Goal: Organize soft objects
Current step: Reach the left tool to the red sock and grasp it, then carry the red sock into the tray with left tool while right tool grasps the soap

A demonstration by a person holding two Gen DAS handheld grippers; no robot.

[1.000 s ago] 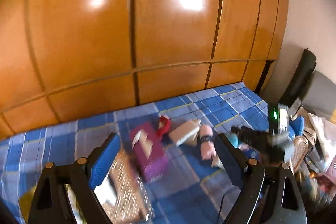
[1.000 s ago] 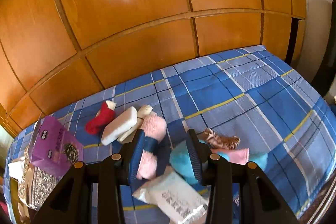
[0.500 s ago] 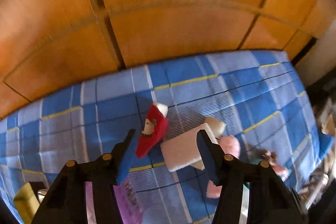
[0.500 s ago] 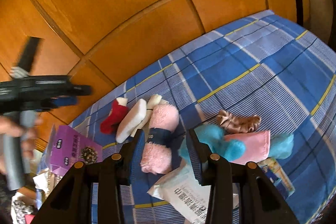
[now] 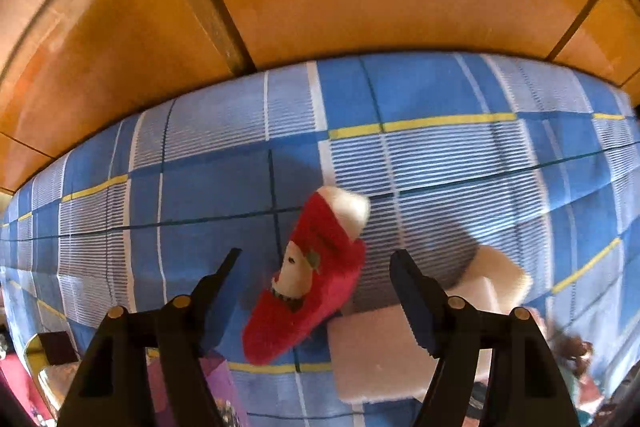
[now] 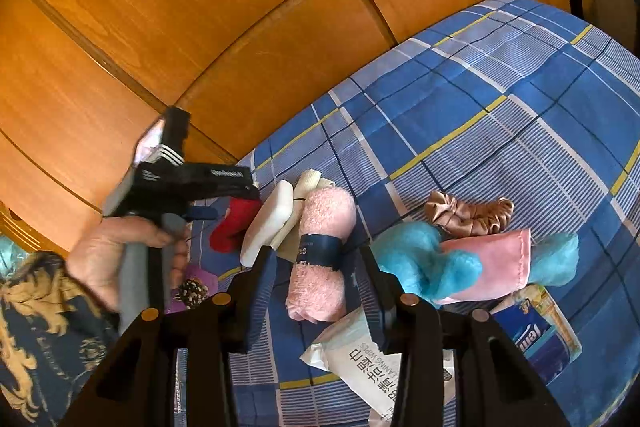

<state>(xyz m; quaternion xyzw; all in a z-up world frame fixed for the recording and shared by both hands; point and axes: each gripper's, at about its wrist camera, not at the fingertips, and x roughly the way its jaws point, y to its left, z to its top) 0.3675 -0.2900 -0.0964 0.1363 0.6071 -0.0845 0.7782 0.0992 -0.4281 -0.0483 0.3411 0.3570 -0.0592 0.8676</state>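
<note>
Black plastic left gripper (image 5: 316,261): blue-padded jaws opening, straddling a red plush stocking (image 5: 310,279) without touching it; fuzzy pile, white cuff at 1 o'clock. White foam block (image 5: 370,351), smooth and rectangular, just beside the stocking at 4 o'clock.

Right gripper (image 6: 318,257): jaws moderately apart, nothing held, poised over a pink terry towel roll (image 6: 322,251), cylindrical, with a dark blue paper band. Wipes packet (image 6: 368,361), crinkled white film, nearest at 6 o'clock. Turquoise fluffy cloth (image 6: 424,263) and a folded pink cloth (image 6: 490,263) at 3 o'clock; satin brown scrunchie (image 6: 468,215) beyond them. Person's hand (image 6: 120,255), with a patterned sleeve, at 9 o'clock.

Checked blue bedsheet (image 6: 500,99) beneath everything; glossy orange wood panels (image 6: 200,27) farthest.
</note>
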